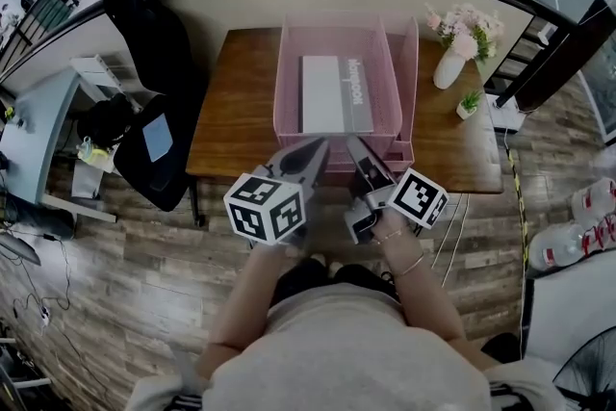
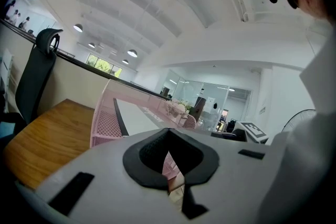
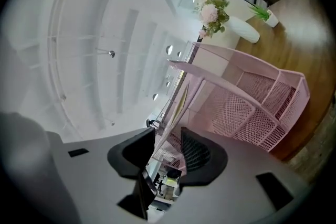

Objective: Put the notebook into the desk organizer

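Notebook (image 1: 332,93) flat in pink organizer (image 1: 287,91), apparently alone

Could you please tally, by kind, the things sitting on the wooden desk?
Organizer: 1
Notebook: 1
Vase of flowers: 1
Potted plant: 1
Total: 4

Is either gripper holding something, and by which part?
Nothing is held. The left gripper is shut, empty; the right gripper is open, the organizer rim between its jaws.
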Available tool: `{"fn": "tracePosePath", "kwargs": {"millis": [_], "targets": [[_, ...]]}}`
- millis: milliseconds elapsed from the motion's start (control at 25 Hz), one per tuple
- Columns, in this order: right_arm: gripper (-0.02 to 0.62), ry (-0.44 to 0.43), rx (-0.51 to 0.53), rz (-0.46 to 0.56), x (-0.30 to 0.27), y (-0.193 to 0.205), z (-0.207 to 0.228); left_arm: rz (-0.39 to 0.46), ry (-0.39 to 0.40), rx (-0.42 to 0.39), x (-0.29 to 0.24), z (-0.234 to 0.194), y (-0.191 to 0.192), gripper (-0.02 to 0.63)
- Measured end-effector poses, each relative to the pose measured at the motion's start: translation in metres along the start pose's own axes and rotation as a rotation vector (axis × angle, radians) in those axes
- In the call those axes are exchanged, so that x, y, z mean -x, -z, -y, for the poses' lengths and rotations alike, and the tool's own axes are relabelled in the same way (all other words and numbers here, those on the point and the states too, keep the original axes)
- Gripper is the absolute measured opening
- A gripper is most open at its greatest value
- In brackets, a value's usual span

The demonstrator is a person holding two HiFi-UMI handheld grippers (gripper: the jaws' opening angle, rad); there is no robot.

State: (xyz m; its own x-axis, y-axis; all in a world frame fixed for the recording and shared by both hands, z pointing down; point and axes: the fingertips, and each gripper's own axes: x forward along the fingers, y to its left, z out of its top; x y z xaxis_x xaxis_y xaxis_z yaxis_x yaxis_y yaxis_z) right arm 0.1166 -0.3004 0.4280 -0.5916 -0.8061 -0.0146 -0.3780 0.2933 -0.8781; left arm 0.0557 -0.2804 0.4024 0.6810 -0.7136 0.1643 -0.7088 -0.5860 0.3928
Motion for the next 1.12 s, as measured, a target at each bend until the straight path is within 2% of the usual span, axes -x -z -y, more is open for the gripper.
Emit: {"fn": "tracePosePath", "kwargs": {"millis": [360, 480, 640, 960, 1120], "targets": [[0.144, -0.032, 0.046, 0.010, 0.018, -0.008, -0.016, -0.027, 0.018, -0.012, 0.006, 0.011, 0.009, 0.011], [0.144, -0.038, 0.100, 0.004, 0.020, -0.009, -0.023, -0.030, 0.021, -0.022, 0.008, 0.013, 0.010, 0.011], [0.141, -0.024, 0.226, 0.003, 0.025, -0.012, -0.032, -0.029, 0.027, -0.046, 0.009, 0.018, 0.008, 0.011], [0.114, 0.002, 0.564, -0.010, 0.029, -0.018, -0.058, -0.002, 0.017, -0.071, 0.011, 0.023, 0.000, 0.011], [0.098, 0.009, 0.696, -0.024, 0.029, -0.015, -0.068, 0.008, 0.015, -0.098, 0.012, 0.025, -0.003, 0.011]]}}
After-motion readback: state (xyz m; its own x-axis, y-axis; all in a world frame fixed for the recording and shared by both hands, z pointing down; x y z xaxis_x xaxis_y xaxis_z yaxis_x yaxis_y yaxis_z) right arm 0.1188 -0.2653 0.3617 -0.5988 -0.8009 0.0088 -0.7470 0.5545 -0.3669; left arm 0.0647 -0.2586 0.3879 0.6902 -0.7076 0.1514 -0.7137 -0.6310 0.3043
